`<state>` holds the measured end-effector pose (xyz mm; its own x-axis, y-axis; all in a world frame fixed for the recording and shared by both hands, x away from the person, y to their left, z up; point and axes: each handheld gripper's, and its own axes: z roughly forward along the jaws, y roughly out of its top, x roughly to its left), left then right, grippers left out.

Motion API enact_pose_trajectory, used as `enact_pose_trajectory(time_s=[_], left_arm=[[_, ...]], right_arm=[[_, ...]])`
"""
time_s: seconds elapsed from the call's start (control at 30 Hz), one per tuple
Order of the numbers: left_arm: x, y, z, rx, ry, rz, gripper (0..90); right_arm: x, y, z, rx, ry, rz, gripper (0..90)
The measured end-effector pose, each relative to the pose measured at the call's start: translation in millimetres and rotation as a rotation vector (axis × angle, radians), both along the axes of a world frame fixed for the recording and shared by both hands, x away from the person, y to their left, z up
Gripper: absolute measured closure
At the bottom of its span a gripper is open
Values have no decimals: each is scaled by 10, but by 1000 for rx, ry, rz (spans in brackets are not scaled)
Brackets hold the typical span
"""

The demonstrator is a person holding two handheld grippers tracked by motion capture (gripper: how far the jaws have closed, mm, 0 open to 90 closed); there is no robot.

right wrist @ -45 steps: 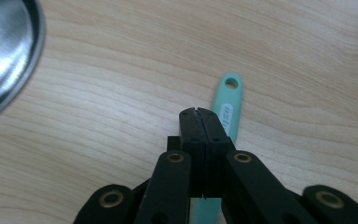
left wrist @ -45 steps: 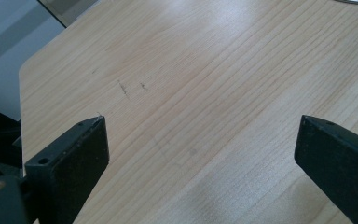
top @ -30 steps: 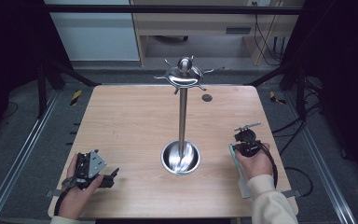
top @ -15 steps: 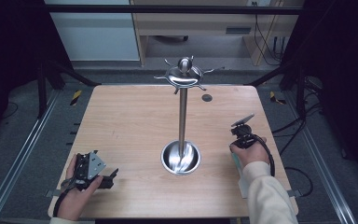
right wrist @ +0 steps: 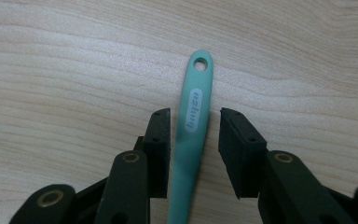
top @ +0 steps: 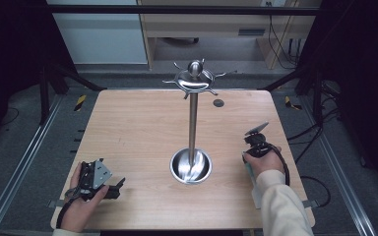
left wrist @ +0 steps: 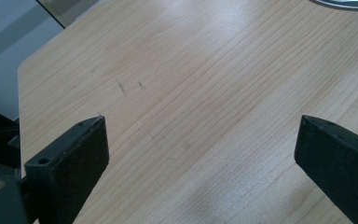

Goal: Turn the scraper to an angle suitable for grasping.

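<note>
Since a second ago the right gripper (top: 256,142) has tipped forward and sunk toward the table (top: 138,128), and its jaws have just been opening. In the right gripper view they now stand a little apart on either side of a mint-green handle (right wrist: 193,121) that lies flat on the wood: the left pad sits just beside the handle, the right pad leaves a clear gap, and neither presses on it. The handle's far end, with its small hanging hole, points away from the jaws. What is on its other end is hidden under the gripper.

The left gripper (top: 113,186) has stayed put near the table's near left corner, lying low in the left hand (top: 81,206). Its jaws are wide apart with bare wood between them.

The tall steel stand (top: 193,123) rises from its round base (top: 191,166) at the middle of the table, its hooked crown up by the far edge. The base lies between the two hands, nearer the right one. The right hand (top: 262,161) works close to the table's right edge, with little wood to that side. The whole left half of the table lies open, and a small dark disc (top: 218,103) sits near the far edge.
</note>
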<state>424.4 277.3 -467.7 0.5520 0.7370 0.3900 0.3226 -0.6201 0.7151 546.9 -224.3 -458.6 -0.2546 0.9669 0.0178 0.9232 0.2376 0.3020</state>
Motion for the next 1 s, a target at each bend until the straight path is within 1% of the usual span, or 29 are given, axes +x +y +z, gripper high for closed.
enact_pose_trajectory(time_s=[0.43, 0.47, 0.8, 0.87, 1.0], left_arm=[[1, 0, -5, -10, -1, 0, 27], [1, 3, 0, 0, 1, -1, 27], [2, -1, -3, 0, 2, -2, 27], [2, -3, -2, 1, 1, -3, 27], [2, -6, -4, 2, 2, -4, 27]], right_arm=[[18, 34, -31, -9, 15, -1, 655], [22, 41, -35, -13, 19, 3, 657], [37, 52, -62, -17, 27, 0, 679], [37, 54, -62, -16, 35, -8, 687], [36, 55, -79, -20, 33, -10, 696]])
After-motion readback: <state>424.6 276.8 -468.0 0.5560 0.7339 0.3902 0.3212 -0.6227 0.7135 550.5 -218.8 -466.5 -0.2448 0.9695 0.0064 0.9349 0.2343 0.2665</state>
